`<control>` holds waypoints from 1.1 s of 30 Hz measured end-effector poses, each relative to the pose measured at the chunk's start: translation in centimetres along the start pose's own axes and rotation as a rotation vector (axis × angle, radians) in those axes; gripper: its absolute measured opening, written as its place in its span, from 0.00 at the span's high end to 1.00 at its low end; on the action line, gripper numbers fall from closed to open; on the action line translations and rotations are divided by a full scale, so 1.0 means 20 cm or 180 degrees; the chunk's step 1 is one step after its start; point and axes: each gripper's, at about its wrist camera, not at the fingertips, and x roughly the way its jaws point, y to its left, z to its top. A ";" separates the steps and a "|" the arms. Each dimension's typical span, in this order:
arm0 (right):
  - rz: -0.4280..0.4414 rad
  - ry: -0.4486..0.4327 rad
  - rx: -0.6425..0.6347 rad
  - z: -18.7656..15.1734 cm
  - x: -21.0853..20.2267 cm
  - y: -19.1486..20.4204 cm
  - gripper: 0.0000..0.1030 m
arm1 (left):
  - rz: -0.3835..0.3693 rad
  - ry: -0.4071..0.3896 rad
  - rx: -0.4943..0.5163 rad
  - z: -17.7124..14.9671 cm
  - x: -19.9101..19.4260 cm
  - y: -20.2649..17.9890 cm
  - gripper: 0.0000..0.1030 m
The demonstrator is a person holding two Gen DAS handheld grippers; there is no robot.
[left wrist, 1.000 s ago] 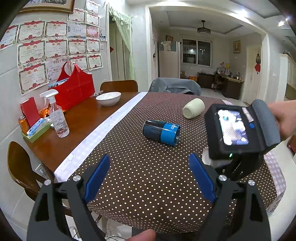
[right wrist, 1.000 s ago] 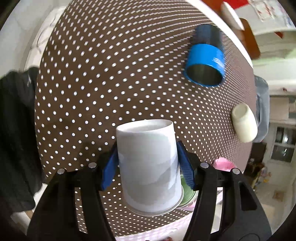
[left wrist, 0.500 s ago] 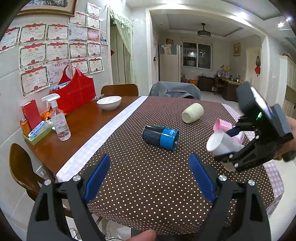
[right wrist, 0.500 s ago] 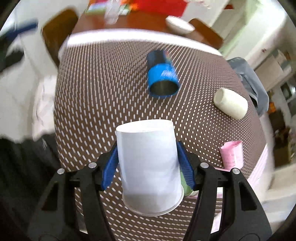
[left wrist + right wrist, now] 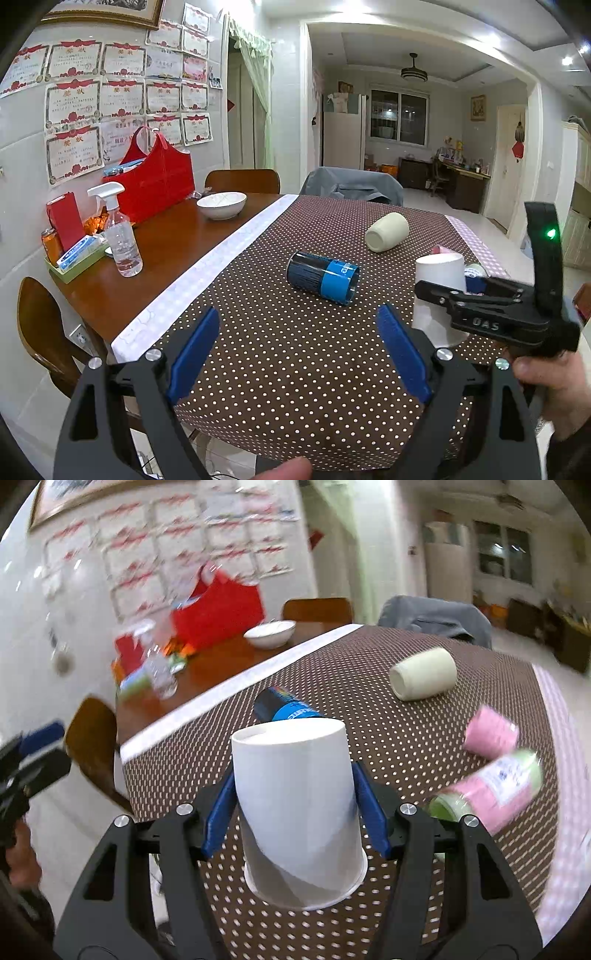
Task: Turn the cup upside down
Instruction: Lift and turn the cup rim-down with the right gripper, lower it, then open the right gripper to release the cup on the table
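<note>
A white paper cup (image 5: 299,808) stands upside down, rim at the bottom, between the blue pads of my right gripper (image 5: 295,808), which is shut on it. In the left wrist view the same white cup (image 5: 437,291) is at the right, its rim at or just above the dotted tablecloth (image 5: 295,350), with the right gripper (image 5: 476,295) across its side. My left gripper (image 5: 299,354) is open and empty above the near table edge.
A black and blue cup (image 5: 323,277), a cream cup (image 5: 386,232), a pink cup (image 5: 489,734) and a pink-green cup (image 5: 487,794) lie on their sides. On the bare wood at left stand a spray bottle (image 5: 120,236), a white bowl (image 5: 221,205) and a red bag (image 5: 155,181).
My right gripper has turned the white cup from tilted to upside down and lowered it to the cloth. The left gripper has not moved.
</note>
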 end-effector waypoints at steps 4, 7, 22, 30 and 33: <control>-0.0058 -0.0042 0.0182 -0.02 0.07 -0.01 0.42 | 0.0012 0.0004 -0.0026 0.00 0.01 0.01 0.17; -0.0129 -0.0079 0.0252 -0.03 0.12 -0.02 0.42 | 0.0020 0.0009 -0.0051 0.00 0.01 0.03 0.17; -0.0285 -0.0050 0.0231 -0.07 0.24 0.00 0.41 | 0.0035 0.0007 -0.0078 -0.01 0.01 0.05 0.17; -0.0317 0.0045 0.0205 -0.11 0.26 0.02 0.41 | 0.0042 0.0004 -0.0096 -0.01 0.01 0.06 0.17; -0.0296 0.0063 0.0218 -0.12 0.24 0.03 0.29 | 0.0039 0.0006 -0.0089 -0.01 0.01 0.06 0.17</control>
